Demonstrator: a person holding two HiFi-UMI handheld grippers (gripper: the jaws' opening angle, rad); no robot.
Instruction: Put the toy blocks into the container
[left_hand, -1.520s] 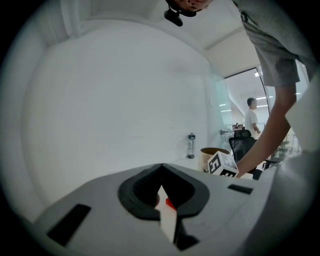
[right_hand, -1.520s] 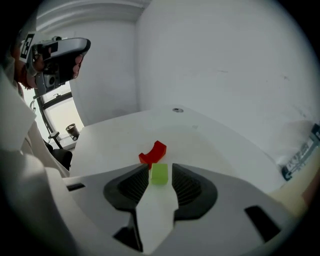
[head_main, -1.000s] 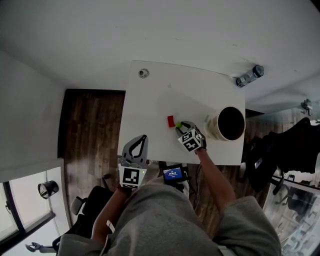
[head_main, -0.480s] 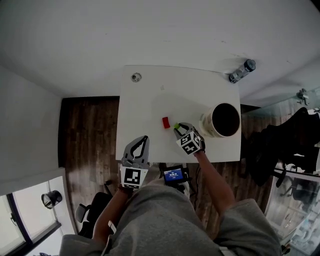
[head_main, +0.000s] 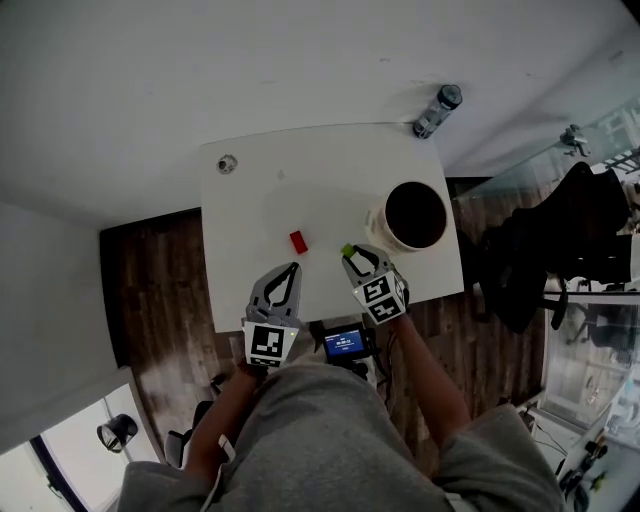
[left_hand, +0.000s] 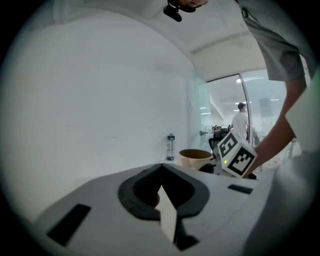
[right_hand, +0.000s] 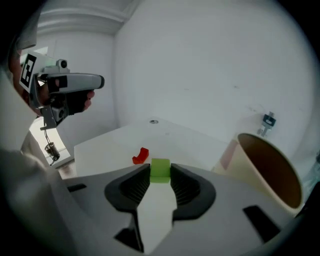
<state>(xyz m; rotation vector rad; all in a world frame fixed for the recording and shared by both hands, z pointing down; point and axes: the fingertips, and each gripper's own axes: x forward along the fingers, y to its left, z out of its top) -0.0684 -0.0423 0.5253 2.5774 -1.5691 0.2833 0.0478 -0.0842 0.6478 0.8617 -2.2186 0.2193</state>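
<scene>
Gripping a small lime-green toy cube between its dark ribbed pads, the right gripper is hovering over the near part of the white rectangular table. Its jaws have just been closing and are pressing on two opposite sides of the cube, parted only by the cube's width. The cube is sitting at the very tips of the jaws, off the tabletop. It is being held outside the tall cream-coloured round container with a dark inside, just beside it on its near left side in the head view. The container is standing upright near the table's right edge.

A small red toy block with a notch in its top is lying on the table, to the left of the green cube and apart from it.

The left gripper is pointing out over the near edge of the table with its jaws drawn together, tips meeting, and is holding nothing.

A clear bottle with a dark cap is standing beyond the table's far right corner. A small round metal fitting is sitting in the far left corner of the tabletop.
</scene>
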